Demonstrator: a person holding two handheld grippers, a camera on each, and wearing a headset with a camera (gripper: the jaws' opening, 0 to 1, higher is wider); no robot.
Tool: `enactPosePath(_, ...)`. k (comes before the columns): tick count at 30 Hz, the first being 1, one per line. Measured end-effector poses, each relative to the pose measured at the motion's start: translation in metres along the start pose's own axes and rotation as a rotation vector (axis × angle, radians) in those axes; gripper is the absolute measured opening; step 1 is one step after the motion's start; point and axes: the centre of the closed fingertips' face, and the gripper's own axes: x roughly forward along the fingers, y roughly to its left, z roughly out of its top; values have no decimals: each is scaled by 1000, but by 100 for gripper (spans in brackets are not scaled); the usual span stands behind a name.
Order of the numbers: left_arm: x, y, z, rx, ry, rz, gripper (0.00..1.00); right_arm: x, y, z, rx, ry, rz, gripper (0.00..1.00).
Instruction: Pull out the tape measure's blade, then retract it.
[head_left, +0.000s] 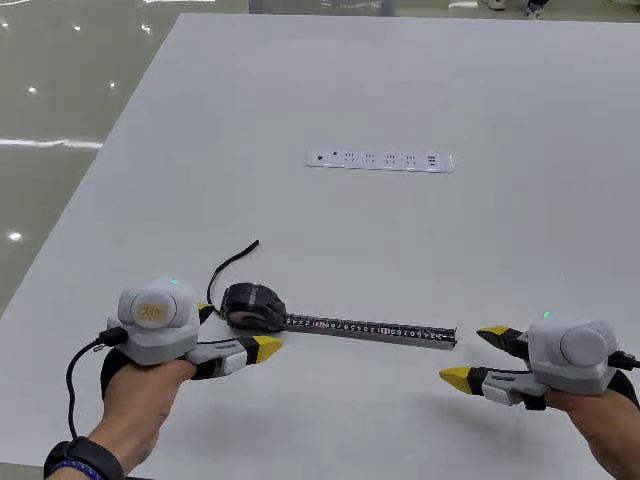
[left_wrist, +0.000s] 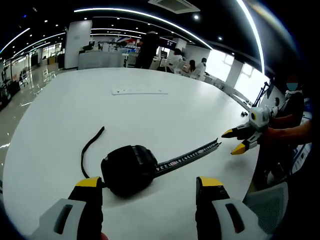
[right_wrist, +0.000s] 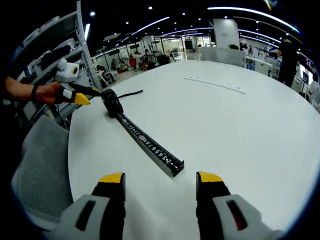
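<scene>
Your left tongs stand wide apart and grip nothing. The black, rounded tape measure case lies on the plain white desk between their yellow tips. In the left gripper view it sits closer to the jaw at 9 o'clock, and whether it touches that tip is hard to tell.

From the case the dark metal blade, printed with pale numbers, runs flat along the desk toward 3 o'clock in the head view.

Your right tongs are also spread open and hold nothing. In the right gripper view the blade's hooked end lies just ahead of the gap between their tips, at 12 o'clock, apart from both jaws.

A thin black cord curls away from the case toward 11 o'clock. A long white power strip lies flat farther up the desk at 12 o'clock, well apart from the tape measure.
</scene>
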Motion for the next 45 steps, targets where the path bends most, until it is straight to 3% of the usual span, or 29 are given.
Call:
enactPosePath(6, 10, 0, 4, -3, -1, -1, 73, 7, -4, -1, -17, 18, 16, 56)
enactPosePath(17, 23, 10, 6, -25, 12, 27, 73, 19, -11, -3, -62, 57, 53, 52)
enactPosePath(25, 29, 13, 8, -37, 24, 40, 72, 27, -14, -4, -132, 95, 87, 46)
enactPosePath(37, 32, 14, 13, -42, 45, 53, 71, 35, -18, -6, -337, 186, 150, 27)
enactPosePath(41, 32, 14, 13, -43, 46, 53, 71, 35, -18, -6, -347, 194, 154, 22)
enactPosePath(45, 33, 15, 14, -50, 54, 53, 71, 36, -11, -8, -489, 271, 214, 18)
